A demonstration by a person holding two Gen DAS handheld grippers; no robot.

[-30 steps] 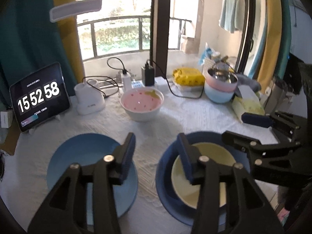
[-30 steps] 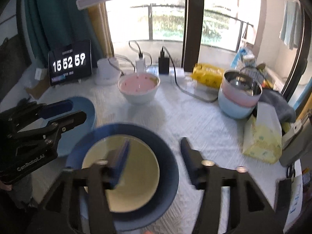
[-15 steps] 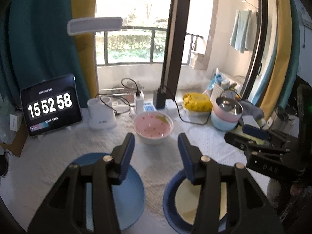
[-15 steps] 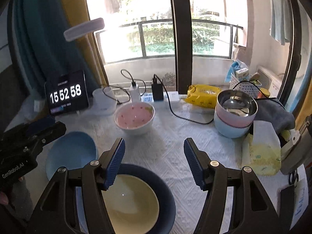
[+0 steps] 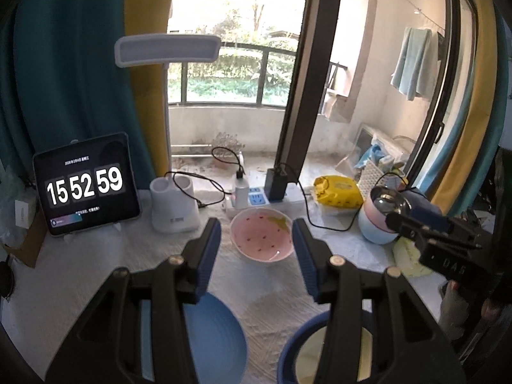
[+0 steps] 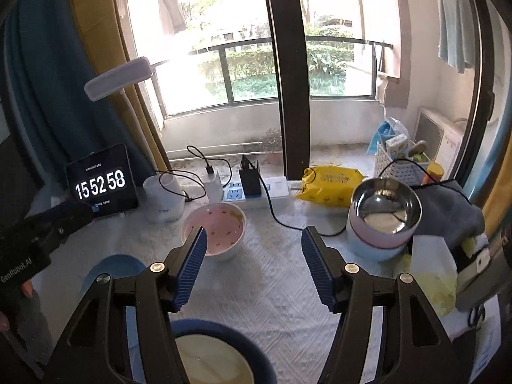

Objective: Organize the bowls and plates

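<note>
A pink bowl with a strawberry print (image 5: 261, 238) stands mid-table; it also shows in the right wrist view (image 6: 220, 228). A light blue plate (image 5: 212, 339) lies near left. A dark blue plate (image 6: 224, 331) holds a cream plate (image 6: 212, 361) near right. A steel bowl sits stacked in pink and pale blue bowls (image 6: 384, 220) at right. My left gripper (image 5: 256, 256) is open and empty, raised above the table before the pink bowl. My right gripper (image 6: 254, 268) is open and empty, raised above the cloth.
A tablet clock (image 5: 84, 184), a white lamp base (image 5: 174, 206), a power strip with chargers (image 5: 256, 196) and a yellow packet (image 5: 337, 188) line the back. A tissue pack (image 6: 432, 275) and grey cloth (image 6: 448, 214) lie at right.
Both grippers have risen and tilted up from over the plates; the plates have slid to the bottom of both views. Both stay open and empty.
</note>
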